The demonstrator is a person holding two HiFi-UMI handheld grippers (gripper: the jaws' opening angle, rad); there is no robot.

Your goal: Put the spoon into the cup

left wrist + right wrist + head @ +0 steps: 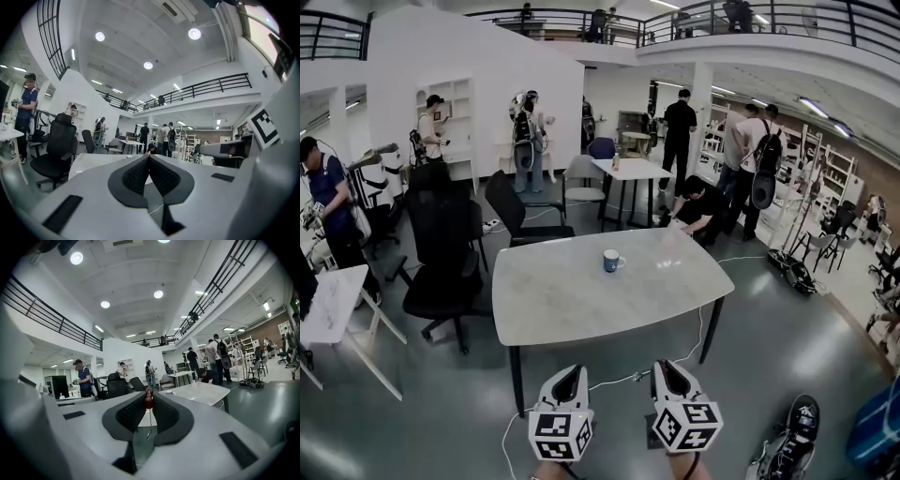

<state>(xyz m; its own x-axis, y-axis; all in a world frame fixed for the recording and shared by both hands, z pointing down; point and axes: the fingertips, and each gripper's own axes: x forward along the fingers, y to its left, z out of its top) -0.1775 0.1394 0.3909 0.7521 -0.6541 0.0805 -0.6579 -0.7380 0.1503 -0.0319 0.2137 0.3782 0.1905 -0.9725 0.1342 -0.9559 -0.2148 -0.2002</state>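
Spoon (148,398) first: only a small reddish-brown end of it shows, pinched upright between the tips of the right tongs (148,401). These are closed down to a narrow gap on it. I cannot make out the bowl end or the rest of the stem.

The left tongs (149,157) are fully together with nothing between them.

The cup (612,261) stands upright on the far half of the pale tabletop (572,305), its mouth open upward. Both tongs hang short of the cup, off the tabletop's near edge and well apart from it. The cup lies straight ahead, roughly between the two. The carrying right tongs sit a little to the cup's right, so the reach likely runs forward and slightly left, with the spoon tipped over the cup's mouth.
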